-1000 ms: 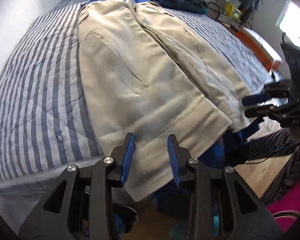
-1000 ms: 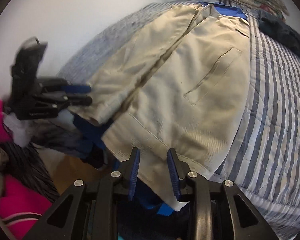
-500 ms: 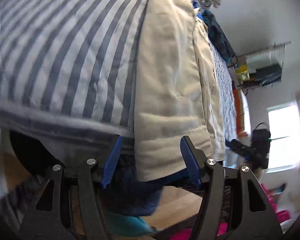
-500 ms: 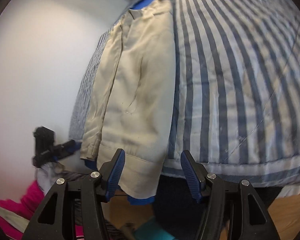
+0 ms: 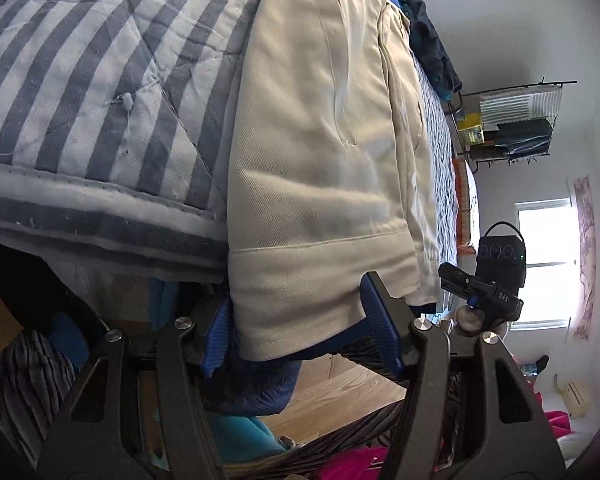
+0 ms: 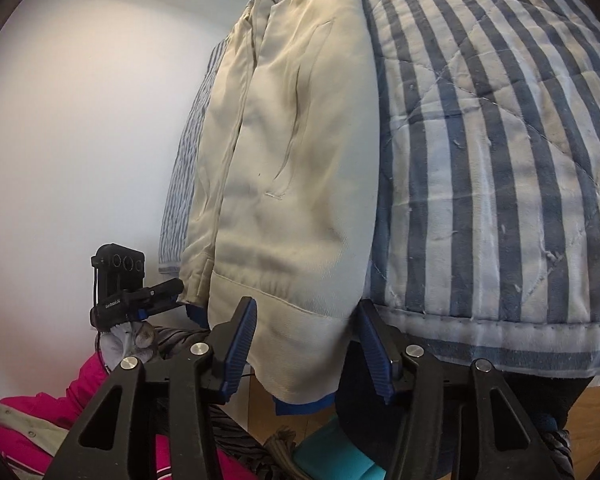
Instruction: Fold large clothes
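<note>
A beige jacket (image 5: pixel 320 140) with blue lining lies flat on a blue-and-white striped quilt (image 5: pixel 100 80), its hem hanging over the bed's near edge. My left gripper (image 5: pixel 300 328) stands open at one hem corner, with the hem between its blue pads and no pinch showing. In the right wrist view the same jacket (image 6: pixel 292 140) fills the middle. My right gripper (image 6: pixel 306 344) straddles the other hem corner; its jaws are closing and the pads are not pressing the cloth. Each gripper shows in the other's view: the right gripper (image 5: pixel 460 280) and the left gripper (image 6: pixel 160 296).
Dark clothes (image 5: pixel 432 48) lie heaped at the far end of the bed. A wire rack (image 5: pixel 512 120) and a bright window (image 5: pixel 548 260) are on the far wall. Wooden floor (image 5: pixel 340 392), a pink garment (image 6: pixel 60 420) and a teal object (image 6: pixel 332 460) lie below.
Both grippers have rolled about a quarter turn and sunk toward the bed's edge. Their jaws have widened, and each now straddles a corner of the hanging hem.
</note>
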Available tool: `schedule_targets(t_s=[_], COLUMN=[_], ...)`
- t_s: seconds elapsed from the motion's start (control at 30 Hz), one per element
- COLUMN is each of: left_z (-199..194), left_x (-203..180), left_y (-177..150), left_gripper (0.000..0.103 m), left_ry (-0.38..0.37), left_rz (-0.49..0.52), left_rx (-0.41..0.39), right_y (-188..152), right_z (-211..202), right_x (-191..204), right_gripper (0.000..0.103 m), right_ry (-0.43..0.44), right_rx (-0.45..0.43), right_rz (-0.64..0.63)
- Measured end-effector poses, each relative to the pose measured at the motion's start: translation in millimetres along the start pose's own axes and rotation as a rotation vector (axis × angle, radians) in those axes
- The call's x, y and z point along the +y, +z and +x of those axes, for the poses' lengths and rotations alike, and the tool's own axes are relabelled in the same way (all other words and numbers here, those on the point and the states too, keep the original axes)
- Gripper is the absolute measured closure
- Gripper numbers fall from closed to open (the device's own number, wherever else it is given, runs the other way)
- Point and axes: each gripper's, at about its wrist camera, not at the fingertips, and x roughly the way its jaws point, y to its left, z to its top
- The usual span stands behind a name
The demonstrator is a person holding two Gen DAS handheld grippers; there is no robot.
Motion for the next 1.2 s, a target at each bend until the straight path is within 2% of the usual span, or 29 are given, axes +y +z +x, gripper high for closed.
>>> schedule_targets(t_s=[0.23, 0.27, 0.3, 0.33, 0.43, 0.5, 0.57, 0.7, 0.73, 0.8, 0.87, 0.93, 1.1, 1.2], left_z=[3.9, 3.9, 3.9, 2.7, -4.1, -4.5, -0.6, 11.2, 13.3, 11.9, 6.5, 1.9, -14.4, -23.3], left_x=[-0.2, -1.3, -1.7, -3.5, -17.6, -23.5, -19.9, -13.8, -13.8, -18.8, -25.5, -33.2, -48.3, -55.3], left_y=[-1.0, -1.7, -1.7, -3.3, -5.8, -6.9, -6.4, -7.2, -7.6, -8.3, -10.0, -10.1, -3.4, 6.1], left_gripper=[0.054, 0.056, 0.061, 0.067, 0.068, 0.067, 0.062, 0.06, 0.061, 0.07, 0.074, 0.077, 0.08, 0.081], left_ry=[0.01, 0.017, 0.027, 0.043, 0.041, 0.037, 0.044, 0.027, 0.018, 0.018, 0.001, -0.013, -0.079, -0.119], left_rz=[-0.002, 0.007, 0.015, 0.025, 0.078, 0.1, 0.084, 0.046, 0.046, 0.076, 0.097, 0.107, 0.095, 0.074], left_rx=[0.015, 0.015, 0.014, 0.01, -0.014, -0.019, -0.007, 0.035, 0.051, 0.048, 0.036, 0.024, -0.004, -0.019], right_y=[5.0, 5.4, 6.0, 7.0, 11.4, 12.6, 11.7, 9.1, 7.9, 7.6, 8.7, 9.8, 15.1, 22.1], right_z=[5.4, 5.3, 4.3, 1.7, -6.3, -3.6, 3.2, 14.0, 14.8, 14.3, 10.9, 5.1, -7.6, -13.8], right_x=[9.6, 9.5, 9.1, 9.0, 13.7, 19.0, 18.0, 10.3, 10.9, 11.5, 10.9, 12.0, 18.8, 29.2], right_gripper=[0.048, 0.05, 0.058, 0.061, 0.064, 0.063, 0.052, 0.052, 0.055, 0.069, 0.08, 0.086, 0.09, 0.091], right_ry=[-0.003, 0.002, 0.013, 0.031, 0.1, 0.085, 0.058, 0.047, 0.043, 0.048, 0.09, 0.128, 0.214, 0.222], right_rx=[0.025, 0.026, 0.026, 0.025, 0.002, 0.01, 0.032, 0.069, 0.069, 0.066, 0.059, 0.036, -0.027, -0.06], right_rz=[-0.027, -0.022, -0.009, -0.001, -0.002, -0.028, -0.033, -0.013, -0.019, -0.025, -0.006, 0.013, 0.04, 0.025])
